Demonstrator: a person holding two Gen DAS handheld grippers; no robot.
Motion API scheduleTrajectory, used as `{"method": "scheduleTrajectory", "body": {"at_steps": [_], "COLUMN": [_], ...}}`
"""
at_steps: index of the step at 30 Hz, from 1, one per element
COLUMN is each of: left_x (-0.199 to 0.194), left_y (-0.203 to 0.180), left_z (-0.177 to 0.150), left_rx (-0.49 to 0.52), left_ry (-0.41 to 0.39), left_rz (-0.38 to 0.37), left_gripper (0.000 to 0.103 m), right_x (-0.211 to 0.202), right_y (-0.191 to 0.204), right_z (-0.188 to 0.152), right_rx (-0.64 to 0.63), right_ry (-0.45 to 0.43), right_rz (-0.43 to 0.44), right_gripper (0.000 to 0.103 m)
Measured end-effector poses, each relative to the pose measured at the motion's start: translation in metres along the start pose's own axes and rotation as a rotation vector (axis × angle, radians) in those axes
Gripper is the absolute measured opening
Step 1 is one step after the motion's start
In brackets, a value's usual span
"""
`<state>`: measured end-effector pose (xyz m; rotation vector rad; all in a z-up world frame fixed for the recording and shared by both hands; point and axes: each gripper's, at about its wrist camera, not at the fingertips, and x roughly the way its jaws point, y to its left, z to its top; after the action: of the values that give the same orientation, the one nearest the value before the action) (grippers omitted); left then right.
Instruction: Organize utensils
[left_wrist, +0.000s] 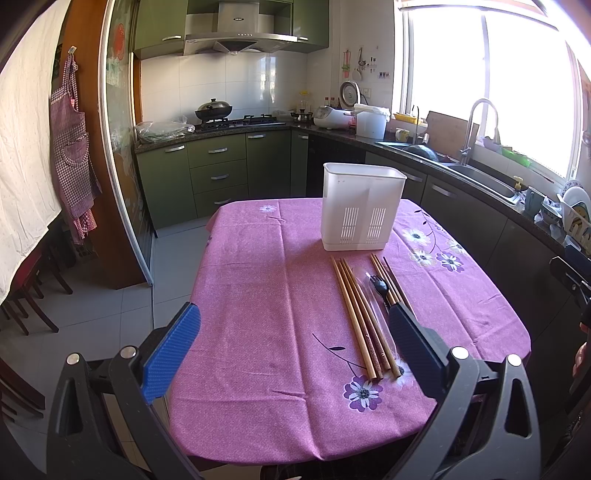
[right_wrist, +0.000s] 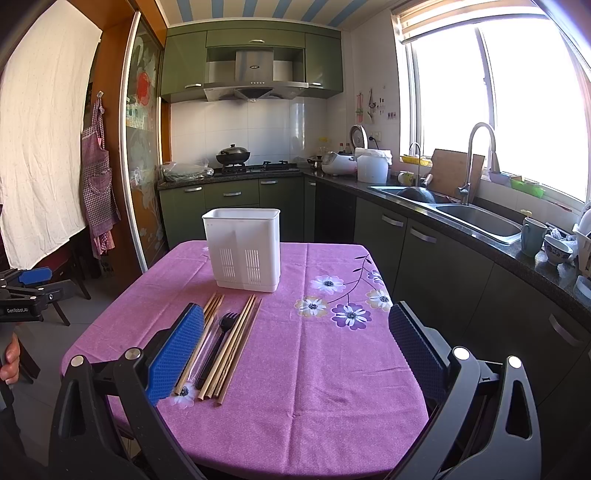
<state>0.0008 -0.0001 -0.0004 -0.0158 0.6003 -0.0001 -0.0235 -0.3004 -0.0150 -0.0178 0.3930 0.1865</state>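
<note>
A white slotted utensil holder (left_wrist: 362, 206) (right_wrist: 242, 248) stands upright and looks empty at the far side of the purple floral tablecloth (left_wrist: 258, 295) (right_wrist: 314, 369). In front of it lie several wooden chopsticks (left_wrist: 354, 317) (right_wrist: 236, 343), a black plastic fork (left_wrist: 380, 285) (right_wrist: 225, 325) and a clear plastic utensil (left_wrist: 369, 295) (right_wrist: 207, 347). My left gripper (left_wrist: 295, 314) is open and empty above the table's near side, its right finger over the utensils. My right gripper (right_wrist: 295, 314) is open and empty, its left finger over the chopsticks.
A green kitchen counter with a sink (right_wrist: 476, 218), tap and dishes runs along the right. A stove with a wok (left_wrist: 214, 110) is at the back. A chair (left_wrist: 26, 295) and a hanging apron (left_wrist: 74, 147) are to the left. The left gripper shows in the right wrist view (right_wrist: 26, 288).
</note>
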Motion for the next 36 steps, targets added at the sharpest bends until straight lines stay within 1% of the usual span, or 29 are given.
{"method": "scheduleTrajectory", "body": {"at_steps": [9,12,15,19,21,22,25,26,29,31,33,35,36], "left_x": [0.001,0.007,0.022,0.051,0.068,0.078,0.108,0.117,0.141,0.153,0.166,0.181,0.19], "left_y": [0.0,-0.001,-0.006,-0.021,-0.031,-0.035,-0.05,-0.055,-0.071,-0.081,-0.088,-0.093,-0.095], "left_z": [0.0,-0.003,-0.003,0.005,0.01,0.012,0.015,0.017,0.022,0.026,0.031,0.032,0.032], "left_rx": [-0.001,0.003,0.018,0.029,0.042,0.046,0.063,0.074,0.098,0.106,0.107,0.094,0.085], "left_ry": [0.004,0.013,0.043,0.11,0.157,0.191,0.291,0.319,0.382,0.413,0.442,0.488,0.516], "left_rz": [0.0,-0.004,-0.02,-0.052,-0.071,-0.076,-0.093,-0.092,-0.101,-0.109,-0.113,-0.12,-0.126], "left_gripper": [0.097,0.097,0.097,0.097,0.097,0.097,0.097,0.097,0.097,0.097,0.092,0.066,0.062], "right_x": [0.004,0.01,0.017,0.036,0.048,0.054,0.076,0.084,0.105,0.114,0.12,0.124,0.124], "right_y": [0.0,-0.002,-0.008,-0.02,-0.024,-0.027,-0.036,-0.037,-0.044,-0.045,-0.046,-0.046,-0.046], "right_z": [-0.002,-0.002,-0.001,0.0,0.0,0.001,0.001,0.001,-0.001,-0.004,-0.007,-0.011,-0.012], "right_rx": [0.0,-0.001,-0.002,0.009,-0.015,-0.017,0.008,0.009,0.027,0.027,0.031,0.034,0.035], "right_ry": [0.013,0.034,0.061,0.135,0.167,0.18,0.231,0.254,0.306,0.316,0.325,0.328,0.332], "right_rz": [0.003,0.015,0.007,0.016,-0.012,-0.011,0.042,0.046,0.053,0.059,0.065,0.077,0.081], "right_gripper": [0.099,0.099,0.099,0.099,0.099,0.099,0.099,0.099,0.099,0.099,0.099,0.099,0.099]}}
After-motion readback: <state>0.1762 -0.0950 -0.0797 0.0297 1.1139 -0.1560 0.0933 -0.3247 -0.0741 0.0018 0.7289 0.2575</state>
